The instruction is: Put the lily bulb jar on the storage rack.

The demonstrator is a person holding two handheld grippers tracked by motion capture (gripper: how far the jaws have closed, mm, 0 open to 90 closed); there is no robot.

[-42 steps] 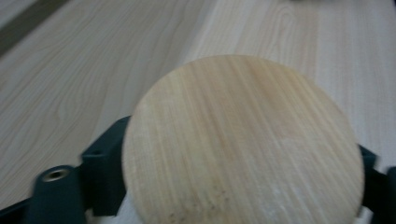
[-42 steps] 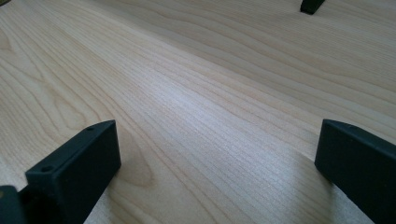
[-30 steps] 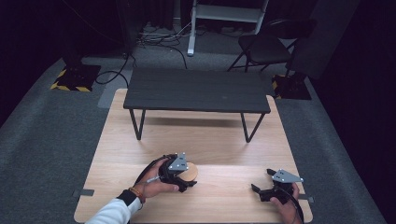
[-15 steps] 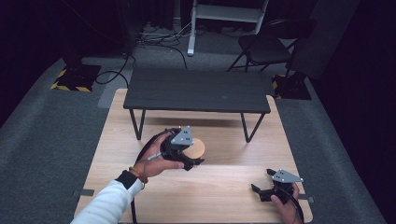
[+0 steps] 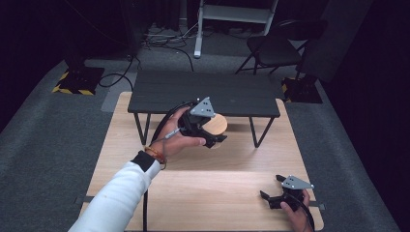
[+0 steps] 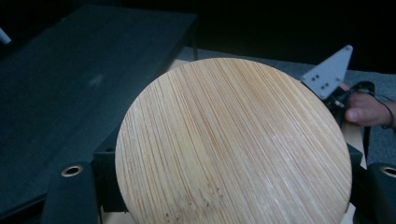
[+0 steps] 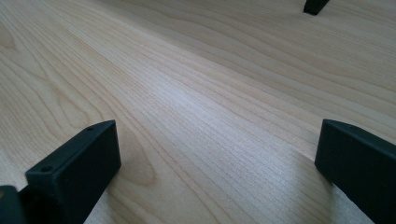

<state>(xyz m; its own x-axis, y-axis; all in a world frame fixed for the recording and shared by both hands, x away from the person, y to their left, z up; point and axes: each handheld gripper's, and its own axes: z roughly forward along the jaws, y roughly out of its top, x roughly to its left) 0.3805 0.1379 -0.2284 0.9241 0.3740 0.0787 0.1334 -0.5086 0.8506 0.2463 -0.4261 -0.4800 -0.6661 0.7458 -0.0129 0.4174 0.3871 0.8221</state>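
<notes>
Here the left gripper is clamped on a round bamboo disc — held in the air above the light wooden table, just in front of the small black bench. The right gripper rests low on the table near its front right corner — jaws wide apart with bare wood between them.

Light wooden table, pale grain running lengthwise. A low black bench stands on it at the far end, its thin legs planted on the wood. Nearer than the bench, at the right front corner, the right gripper rests on the surface, jaws spread apart. The table stands on grey carpet.
</notes>
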